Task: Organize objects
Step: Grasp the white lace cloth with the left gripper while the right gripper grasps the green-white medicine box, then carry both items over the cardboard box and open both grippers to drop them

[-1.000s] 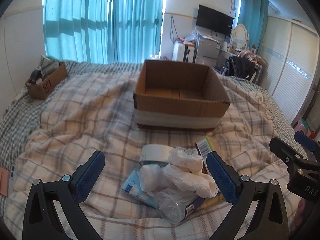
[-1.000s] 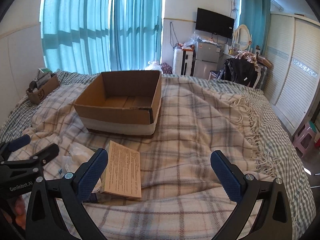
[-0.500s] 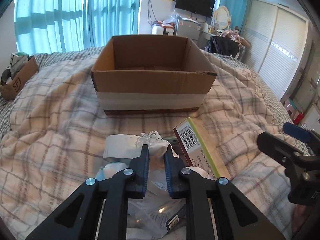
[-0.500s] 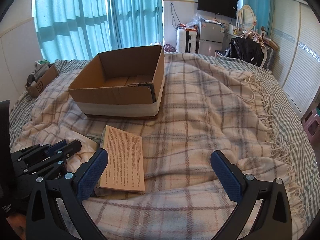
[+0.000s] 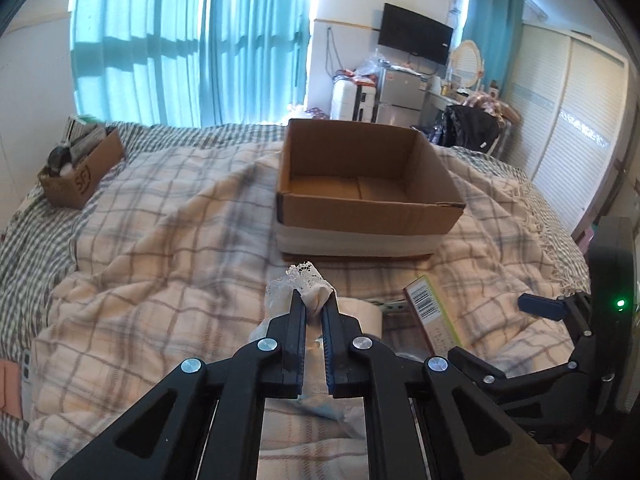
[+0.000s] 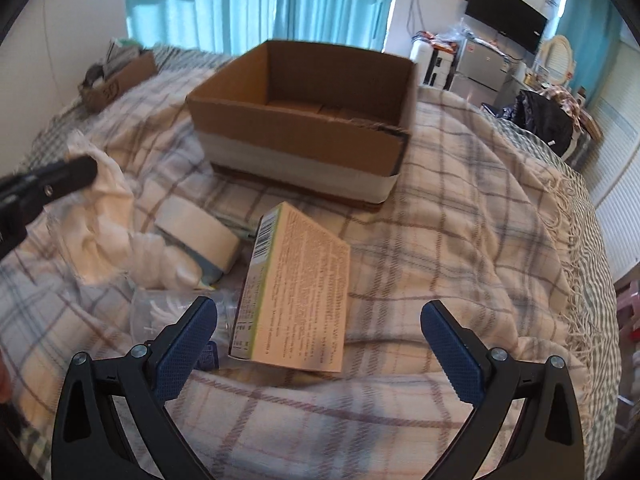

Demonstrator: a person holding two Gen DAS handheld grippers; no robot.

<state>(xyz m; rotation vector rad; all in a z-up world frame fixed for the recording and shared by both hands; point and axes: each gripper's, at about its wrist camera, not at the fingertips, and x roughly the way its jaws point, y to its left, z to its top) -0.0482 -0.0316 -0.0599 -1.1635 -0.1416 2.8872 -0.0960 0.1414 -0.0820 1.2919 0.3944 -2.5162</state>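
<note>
1. Pinching a white lace-edged cloth (image 5: 306, 288) between the pressed-together fingers of the left gripper (image 5: 314, 312), lifted a little above the plaid blanket (image 5: 160, 248).
2. Hovering over a flat printed carton (image 6: 298, 288) with the right gripper (image 6: 320, 324) spread wide, nothing between its pads (image 6: 188, 344).
3. Lying beside the carton: 1 roll of white tape (image 6: 198, 228), touching crumpled white fabric.
4. Sitting further back on the blanket: 1 open cardboard box (image 5: 364, 192), its floor bare.
5. Resting at the far left edge of the bed: 1 smaller brown box (image 5: 80, 172) stuffed with items.
</note>
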